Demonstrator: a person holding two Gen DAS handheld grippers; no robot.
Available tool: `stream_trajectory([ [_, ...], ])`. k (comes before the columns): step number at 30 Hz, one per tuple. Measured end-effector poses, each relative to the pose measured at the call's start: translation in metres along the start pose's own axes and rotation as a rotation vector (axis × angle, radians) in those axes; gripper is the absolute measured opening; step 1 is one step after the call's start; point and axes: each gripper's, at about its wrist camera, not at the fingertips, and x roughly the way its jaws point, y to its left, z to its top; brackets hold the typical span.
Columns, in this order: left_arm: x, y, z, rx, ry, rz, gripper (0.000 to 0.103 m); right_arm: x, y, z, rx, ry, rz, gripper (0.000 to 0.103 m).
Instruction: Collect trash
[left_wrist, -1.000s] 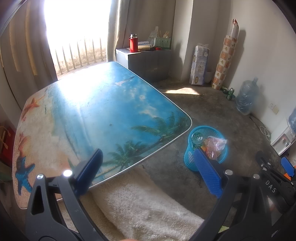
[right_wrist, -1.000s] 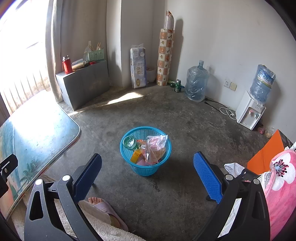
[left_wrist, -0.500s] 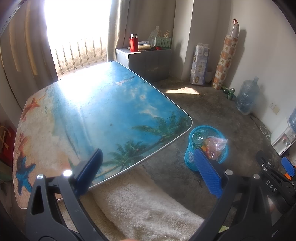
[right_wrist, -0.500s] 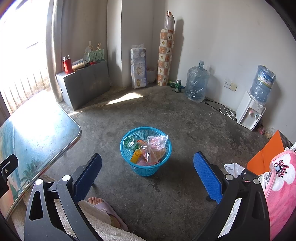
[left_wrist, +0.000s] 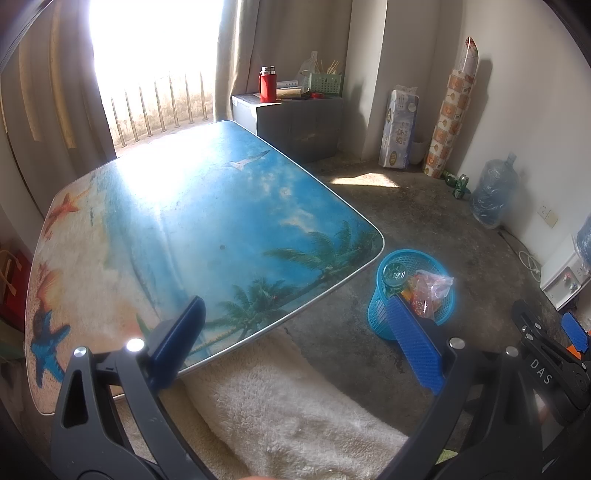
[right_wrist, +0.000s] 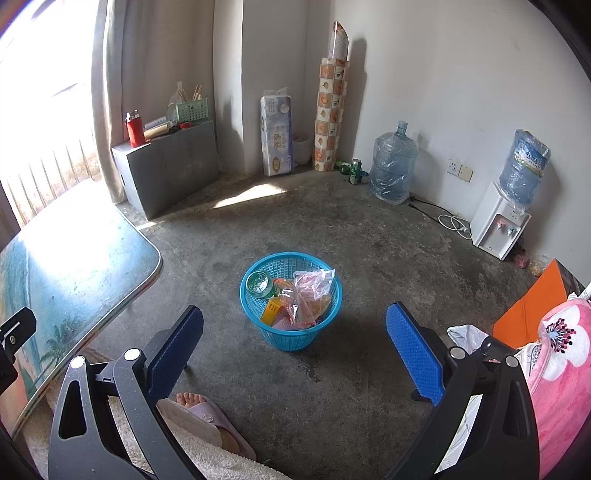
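A blue plastic basket (right_wrist: 286, 334) stands on the concrete floor, holding a clear plastic bag (right_wrist: 310, 295), a glass jar (right_wrist: 258, 282) and a yellow packet (right_wrist: 272, 309). In the left wrist view the same basket (left_wrist: 380, 310) sits just off the table's right corner, partly behind one blue pad. My left gripper (left_wrist: 295, 339) hangs open over the near edge of the beach-print table (left_wrist: 184, 229), holding nothing. My right gripper (right_wrist: 295, 350) is open too, hovering above the floor just short of the basket, with nothing between its pads.
A person's foot in a slipper (right_wrist: 210, 417) and a white fluffy robe (left_wrist: 288, 406) lie under the grippers. A grey cabinet (right_wrist: 170, 166), water jugs (right_wrist: 393, 168), a dispenser (right_wrist: 498, 225) and a power cord (right_wrist: 452, 221) line the walls. Pink cloth (right_wrist: 561, 369) and an orange sheet (right_wrist: 532, 310) sit at right.
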Motion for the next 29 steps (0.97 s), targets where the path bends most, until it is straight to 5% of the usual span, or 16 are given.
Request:
stream_trajectory([
  [29, 0.0002, 0.0005, -0.0032, 0.002, 0.005, 0.002, 0.095, 0.0007, -0.0013, 0.0001, 0.001, 0.002, 0.0, 0.097],
])
